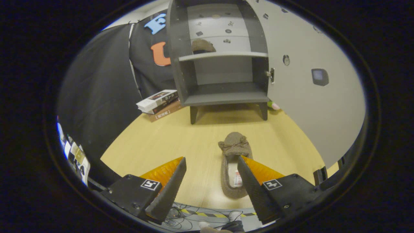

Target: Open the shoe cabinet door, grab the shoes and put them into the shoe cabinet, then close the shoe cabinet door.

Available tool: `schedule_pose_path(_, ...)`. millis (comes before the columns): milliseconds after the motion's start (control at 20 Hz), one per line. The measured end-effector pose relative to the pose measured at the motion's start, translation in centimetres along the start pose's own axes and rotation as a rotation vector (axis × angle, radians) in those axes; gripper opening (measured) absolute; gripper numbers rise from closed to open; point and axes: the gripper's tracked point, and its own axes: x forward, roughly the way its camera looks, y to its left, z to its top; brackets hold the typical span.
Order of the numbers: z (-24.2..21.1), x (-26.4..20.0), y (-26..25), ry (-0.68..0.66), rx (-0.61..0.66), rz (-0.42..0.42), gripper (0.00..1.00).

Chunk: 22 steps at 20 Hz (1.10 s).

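shoe cabinet [223, 94] stands at the far side of the wooden floor [168, 139], dark grey, on short legs. its door [304, 81] is swung fully open to the cabinet's right. one brown slipper [202, 46] already sits on the cabinet's upper shelf; the lower shelf holds nothing. stack of books [158, 101] lies just left of the cabinet's base. second brown slipper [233, 165] lies on the floor in front of the cabinet, toe with bow pointing toward it. gripper [212, 165] jaws spread wide, holding nothing; the slipper's heel end sits beside the right finger [247, 181], partly behind it. touching or not: cannot tell.
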Motion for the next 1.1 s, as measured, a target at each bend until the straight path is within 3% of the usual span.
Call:
schedule_pose_path(350,-1.8,7.1,-2.3,0.130,0.044,-0.088,1.00)
schedule_pose_path(850,-1.2,12.7,-2.8,0.214,0.083,-0.079,1.00)
schedule_pose_path(950,-1.3,12.7,-2.9,0.235,0.062,-0.072,0.92)
schedule_pose_path(1100,-1.3,12.6,-4.2,0.240,0.064,-0.100,0.58)
